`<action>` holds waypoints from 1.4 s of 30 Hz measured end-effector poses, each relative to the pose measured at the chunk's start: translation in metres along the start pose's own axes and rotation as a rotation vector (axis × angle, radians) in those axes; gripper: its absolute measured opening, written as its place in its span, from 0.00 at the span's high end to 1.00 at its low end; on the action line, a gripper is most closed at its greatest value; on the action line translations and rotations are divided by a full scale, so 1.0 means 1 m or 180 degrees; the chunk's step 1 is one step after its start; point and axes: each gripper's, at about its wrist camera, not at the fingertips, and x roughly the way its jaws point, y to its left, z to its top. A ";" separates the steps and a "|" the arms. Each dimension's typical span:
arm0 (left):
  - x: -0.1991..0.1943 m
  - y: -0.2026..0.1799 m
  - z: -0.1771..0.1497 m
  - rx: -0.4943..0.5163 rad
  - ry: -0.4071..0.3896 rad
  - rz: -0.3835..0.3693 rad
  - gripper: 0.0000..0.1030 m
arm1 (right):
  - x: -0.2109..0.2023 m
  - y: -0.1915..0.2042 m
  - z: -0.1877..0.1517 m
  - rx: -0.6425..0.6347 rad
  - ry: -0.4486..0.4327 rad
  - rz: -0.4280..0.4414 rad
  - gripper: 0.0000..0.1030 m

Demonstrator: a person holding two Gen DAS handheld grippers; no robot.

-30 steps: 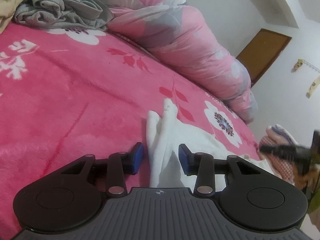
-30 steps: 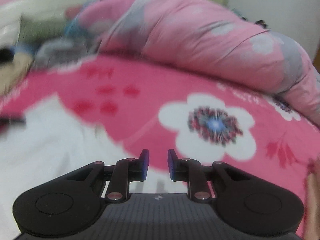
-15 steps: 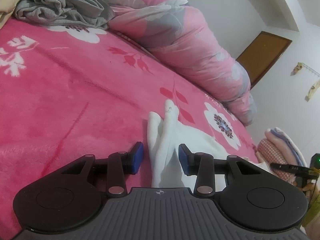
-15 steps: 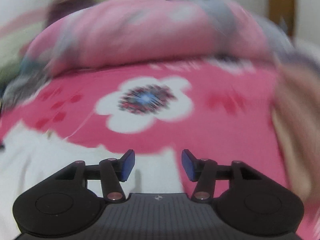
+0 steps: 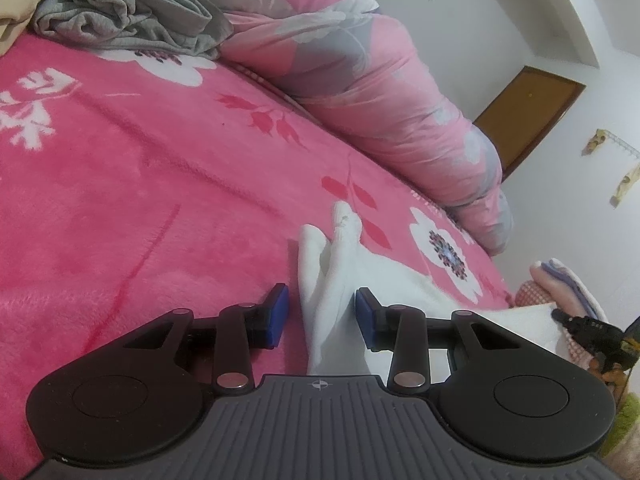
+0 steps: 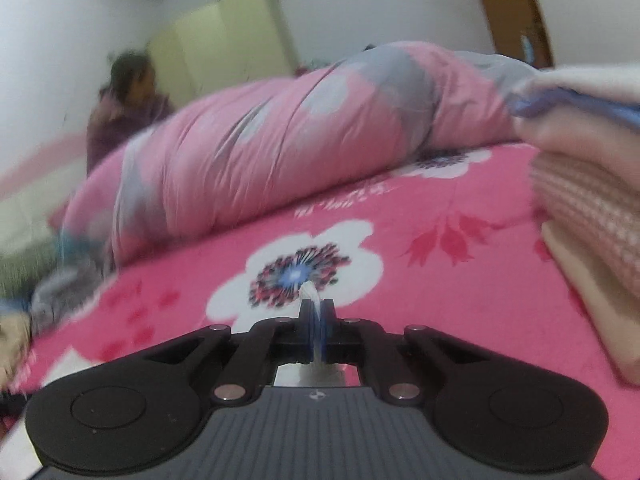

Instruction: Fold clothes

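Clearance around my fingers

Open pink bed (image 5: pixel 120 184) lies to my left; the rolled quilt (image 5: pixel 380 92) blocks the far side, grey clothes (image 5: pixel 128 12) the far-left corner, a folded stack (image 6: pixel 592 216) my right.

The right hand-held gripper (image 6: pixel 317 328), gaping half a second ago, now pinches a fold of the white garment (image 6: pixel 310 294) between its blue pads and faces the folded pile (image 6: pixel 592 208).
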 end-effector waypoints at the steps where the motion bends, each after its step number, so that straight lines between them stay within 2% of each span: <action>1: 0.000 0.001 0.000 -0.0003 0.0001 -0.0004 0.64 | 0.007 -0.007 -0.004 0.0072 0.0041 -0.0038 0.98; 7: -0.001 0.003 0.001 -0.0030 0.0009 -0.0031 0.64 | 0.034 -0.033 -0.025 0.0384 0.0347 -0.0244 0.96; 10: -0.002 0.005 0.001 -0.0082 0.0000 -0.0079 0.63 | 0.023 -0.041 -0.022 0.0545 0.0323 -0.0423 0.95; 14: -0.008 0.010 0.003 -0.0190 -0.0066 -0.0182 0.61 | -0.029 -0.048 -0.016 0.0688 0.0163 -0.0606 0.95; 17: -0.025 0.009 0.003 -0.0196 -0.0325 -0.0270 0.54 | -0.080 -0.043 -0.021 0.0703 0.0149 -0.0588 0.95; 19: -0.040 0.009 0.002 -0.0230 -0.0501 -0.0334 0.54 | -0.112 -0.036 -0.030 0.0669 0.0153 -0.0532 0.95; 22: -0.061 0.013 -0.005 -0.0487 -0.0605 -0.0265 0.53 | -0.150 -0.019 -0.050 0.0555 0.0240 -0.0453 0.95; 24: -0.068 0.016 -0.009 -0.0714 -0.0515 -0.0256 0.53 | -0.168 -0.009 -0.064 0.0476 0.0306 -0.0426 0.95; 27: -0.064 -0.001 -0.004 -0.0588 -0.0182 -0.0062 0.53 | -0.180 0.004 -0.079 0.0363 0.0346 -0.0369 0.95; 30: -0.043 -0.028 0.004 -0.0155 0.0139 0.0271 0.53 | -0.182 0.010 -0.090 0.0361 0.0359 -0.0322 0.95; 34: -0.004 -0.059 0.013 0.0345 0.0407 0.0544 0.53 | -0.177 0.011 -0.100 0.0389 0.0333 -0.0296 0.95; 35: 0.005 -0.066 0.012 0.0526 0.0457 0.0674 0.53 | -0.176 0.011 -0.102 0.0396 0.0326 -0.0291 0.95; 38: 0.025 -0.080 0.005 0.1119 0.0530 0.1218 0.60 | -0.172 0.011 -0.109 0.0419 0.0303 -0.0274 0.95; 42: 0.019 -0.071 0.005 0.1144 0.0341 0.1405 0.60 | -0.168 0.005 -0.118 0.0450 0.0289 -0.0300 0.95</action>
